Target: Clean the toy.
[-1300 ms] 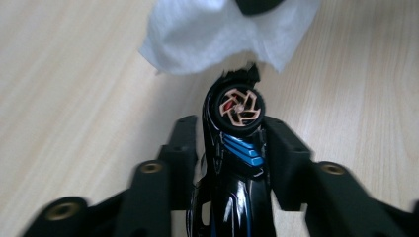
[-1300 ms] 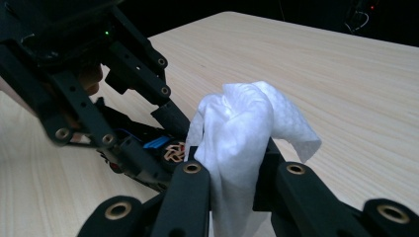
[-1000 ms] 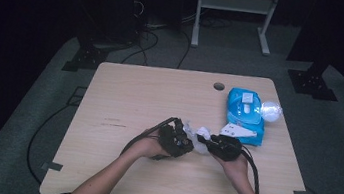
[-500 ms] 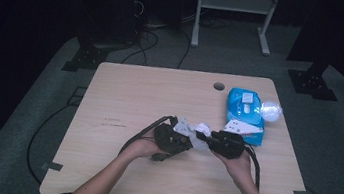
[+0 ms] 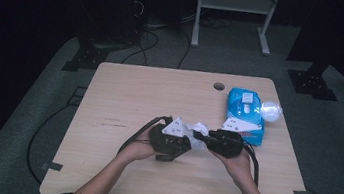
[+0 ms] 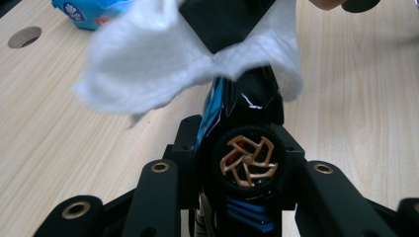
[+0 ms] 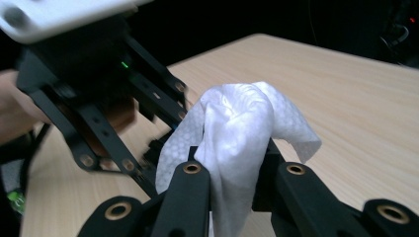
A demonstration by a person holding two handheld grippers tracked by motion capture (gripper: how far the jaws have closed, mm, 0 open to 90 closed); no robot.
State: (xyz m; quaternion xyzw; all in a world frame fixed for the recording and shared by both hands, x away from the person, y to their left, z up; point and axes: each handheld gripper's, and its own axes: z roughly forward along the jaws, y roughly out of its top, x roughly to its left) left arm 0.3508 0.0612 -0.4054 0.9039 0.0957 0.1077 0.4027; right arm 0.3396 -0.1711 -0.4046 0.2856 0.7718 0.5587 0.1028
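A small black toy car with blue stripes and gold-spoked wheels (image 6: pixel 245 148) is clamped in the left claw (image 5: pixel 179 146), whose jaws have just been closing on it; in the left claw's view a wheel and the car's body are seen pressed between the two black jaws. A crumpled white wet wipe (image 7: pixel 237 133) is held tight in the right claw (image 5: pixel 203 137), its bunched end pinched between the jaws and the loose part draped toward the car. In the high view both claws are held together above the middle of the light wooden table (image 5: pixel 135 92), toward its near edge, with the wipe (image 5: pixel 197 129) bridging the gap between them. In the left claw's view the wipe (image 6: pixel 148 54) is laid over the far end of the car.

A blue pack of wet wipes (image 5: pixel 244 115) lies by the table's right edge, toward the far corner, with a crumpled clear wrapper (image 5: pixel 270 110) just beside it.

The work is judged to be the wiping of the car, and to be at an early to middle stage: a wipe is out of the pack, both things are gripped, and contact has been made at one end. The remainder of the car's body is judged still to be rubbed over, after which car and wipe would be set down.
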